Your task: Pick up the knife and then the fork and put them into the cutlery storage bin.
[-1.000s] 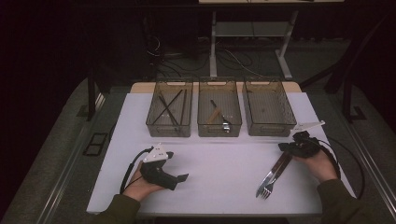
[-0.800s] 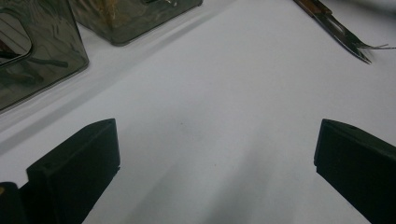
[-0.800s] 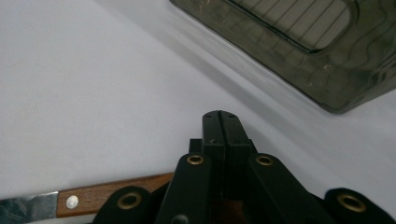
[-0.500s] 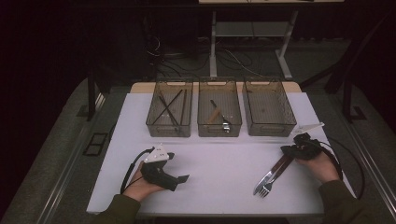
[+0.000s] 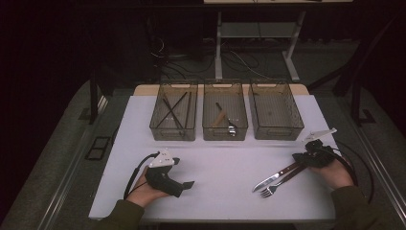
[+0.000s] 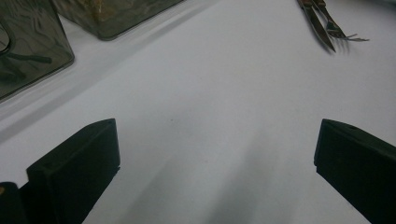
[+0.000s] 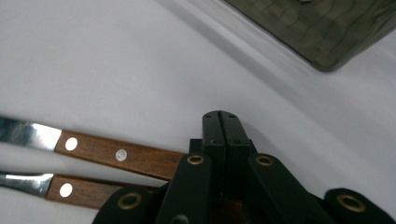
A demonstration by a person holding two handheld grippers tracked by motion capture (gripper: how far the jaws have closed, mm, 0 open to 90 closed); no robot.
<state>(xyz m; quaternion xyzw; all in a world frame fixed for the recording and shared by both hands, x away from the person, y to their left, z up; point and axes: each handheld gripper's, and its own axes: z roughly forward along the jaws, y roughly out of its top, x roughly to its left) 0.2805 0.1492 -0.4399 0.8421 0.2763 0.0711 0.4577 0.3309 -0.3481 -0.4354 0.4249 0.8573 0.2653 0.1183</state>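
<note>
A knife (image 5: 274,177) and a fork (image 5: 269,191), both with wooden handles, lie side by side on the white table (image 5: 225,172) at the front right. My right gripper (image 5: 306,158) rests over their handle ends. In the right gripper view its jaws are pressed together (image 7: 221,122) with nothing between the tips, and the knife handle (image 7: 121,154) and fork handle (image 7: 79,191) run under it. My left gripper (image 5: 184,184) lies low at the front left, open over bare table (image 6: 215,163). The knife (image 6: 317,23) and fork (image 6: 338,30) show far ahead of it.
Three clear bins stand in a row at the back. The left bin (image 5: 158,127) holds dark sticks, the middle bin (image 5: 225,132) holds a wooden-handled utensil, and the right bin (image 5: 277,132) looks empty. A bin corner (image 7: 327,28) is close to my right gripper.
The right gripper has shifted slightly right and nearer, and the knife and fork have swung to lie flatter across the table. The left gripper has not moved.
</note>
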